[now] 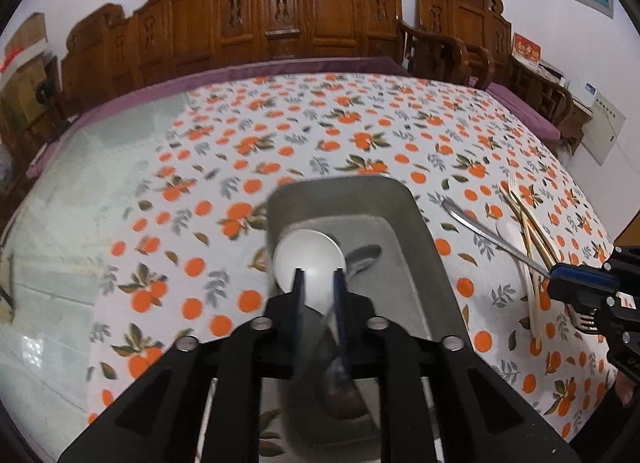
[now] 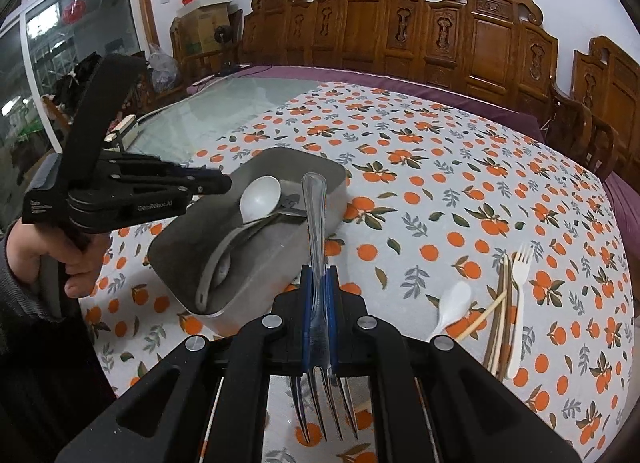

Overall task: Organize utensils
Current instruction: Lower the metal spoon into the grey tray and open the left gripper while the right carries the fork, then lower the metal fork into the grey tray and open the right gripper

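A grey metal tray [image 1: 416, 231] [image 2: 180, 247] sits on the orange-print tablecloth. In it lie a white spoon [image 1: 308, 259] [image 2: 260, 195] and grey metal utensils [image 2: 224, 259]. My left gripper [image 1: 318, 283] [image 2: 224, 183] hovers over the tray, its jaws a little apart and empty. My right gripper [image 2: 320, 283] [image 1: 560, 277] is shut on a metal fork [image 2: 316, 215], handle pointing forward toward the tray, tines back toward the camera. To the right lie a white plastic fork [image 2: 520, 295], a white spoon [image 2: 452, 303] and wooden chopsticks [image 2: 500, 315].
Carved wooden chairs [image 2: 400, 31] line the far side of the table. Bare glass tabletop [image 2: 224, 107] lies to the left of the cloth. Cardboard boxes [image 2: 208, 3] are stacked in the far corner.
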Tool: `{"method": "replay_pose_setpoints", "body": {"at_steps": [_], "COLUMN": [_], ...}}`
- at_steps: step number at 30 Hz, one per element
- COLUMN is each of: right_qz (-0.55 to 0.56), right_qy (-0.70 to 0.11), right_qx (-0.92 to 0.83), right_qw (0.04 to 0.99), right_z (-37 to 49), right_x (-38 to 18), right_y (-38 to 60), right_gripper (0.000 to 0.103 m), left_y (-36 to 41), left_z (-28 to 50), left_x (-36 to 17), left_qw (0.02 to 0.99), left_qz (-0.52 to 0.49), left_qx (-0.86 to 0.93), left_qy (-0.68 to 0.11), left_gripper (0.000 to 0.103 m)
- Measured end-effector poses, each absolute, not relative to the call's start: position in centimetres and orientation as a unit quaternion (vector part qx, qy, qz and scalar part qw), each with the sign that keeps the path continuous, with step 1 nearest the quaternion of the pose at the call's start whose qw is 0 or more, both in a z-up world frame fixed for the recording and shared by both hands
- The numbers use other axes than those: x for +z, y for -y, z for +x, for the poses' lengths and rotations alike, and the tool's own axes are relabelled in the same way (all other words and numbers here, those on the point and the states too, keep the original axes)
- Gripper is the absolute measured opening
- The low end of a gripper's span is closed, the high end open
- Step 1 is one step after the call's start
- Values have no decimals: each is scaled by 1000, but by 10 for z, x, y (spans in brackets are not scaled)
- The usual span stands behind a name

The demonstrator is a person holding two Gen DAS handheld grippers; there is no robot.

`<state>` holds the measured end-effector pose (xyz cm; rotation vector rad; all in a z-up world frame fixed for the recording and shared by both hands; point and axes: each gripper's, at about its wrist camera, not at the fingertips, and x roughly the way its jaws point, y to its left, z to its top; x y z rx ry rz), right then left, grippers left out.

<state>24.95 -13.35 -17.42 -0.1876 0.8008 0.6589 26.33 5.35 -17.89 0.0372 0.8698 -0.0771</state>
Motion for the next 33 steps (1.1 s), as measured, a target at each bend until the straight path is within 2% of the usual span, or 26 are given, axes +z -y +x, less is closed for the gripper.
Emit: {"method": "replay_pose_setpoints", "body": {"at_steps": [4, 6, 12, 33], "right_qz": [-95, -87, -63, 32], "right_qy": [-386, -390, -406, -480], "right_qx": [313, 312, 310, 262], "right_qw": [863, 862, 858, 837], "right_z": [251, 254, 269, 318], "right_x": [-170, -169, -173, -214], "right_y": [116, 106, 78, 25], "right_gripper": [8, 8, 8, 8], "left_y": [-68, -77, -101, -127], "left_z": [260, 259, 256, 247], "left_x": [-169, -165, -154, -138], "left_qw": [911, 914, 920, 926], "left_qz": [11, 7, -8, -34], "left_qx": [-31, -27, -10, -8], "left_qy": [-410, -405, -392, -376], "left_gripper": [24, 35, 55, 55]}}
